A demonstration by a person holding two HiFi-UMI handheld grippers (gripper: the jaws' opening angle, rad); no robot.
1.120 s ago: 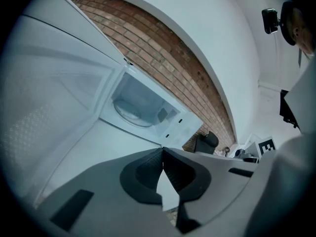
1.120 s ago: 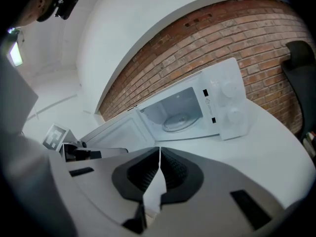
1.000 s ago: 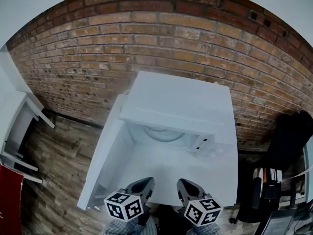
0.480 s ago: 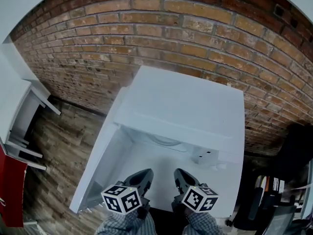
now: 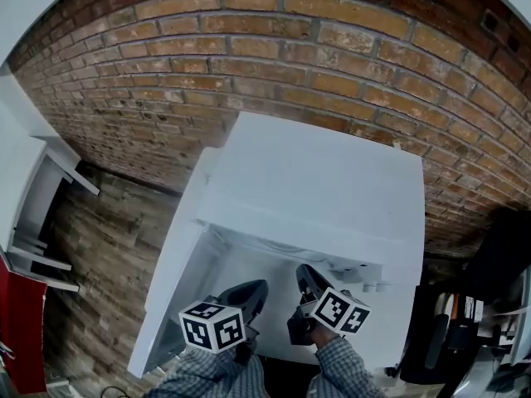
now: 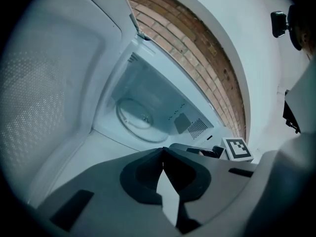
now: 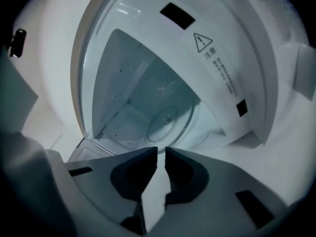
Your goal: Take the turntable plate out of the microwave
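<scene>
The white microwave (image 5: 319, 185) stands with its door (image 5: 174, 264) swung open to the left. The clear glass turntable plate (image 6: 136, 118) lies flat on the cavity floor, also seen in the right gripper view (image 7: 170, 120); in the head view the microwave's top hides it. My left gripper (image 5: 253, 293) is shut and empty, its tips (image 6: 163, 151) just in front of the cavity mouth. My right gripper (image 5: 305, 276) is beside it, tilted, at the mouth; its jaws (image 7: 161, 151) are opening, a narrow slit between them with nothing in it. Neither touches the plate.
A brick wall (image 5: 274, 56) rises behind the microwave. A white shelf unit (image 5: 33, 197) and a red object (image 5: 17, 330) stand at the left on the wooden floor (image 5: 99, 247). A black chair (image 5: 502, 247) and clutter sit at the right.
Both grippers have moved forward to the cavity mouth, and the right one has rolled. The head view has come closer, so the microwave's top now hides the plate.
</scene>
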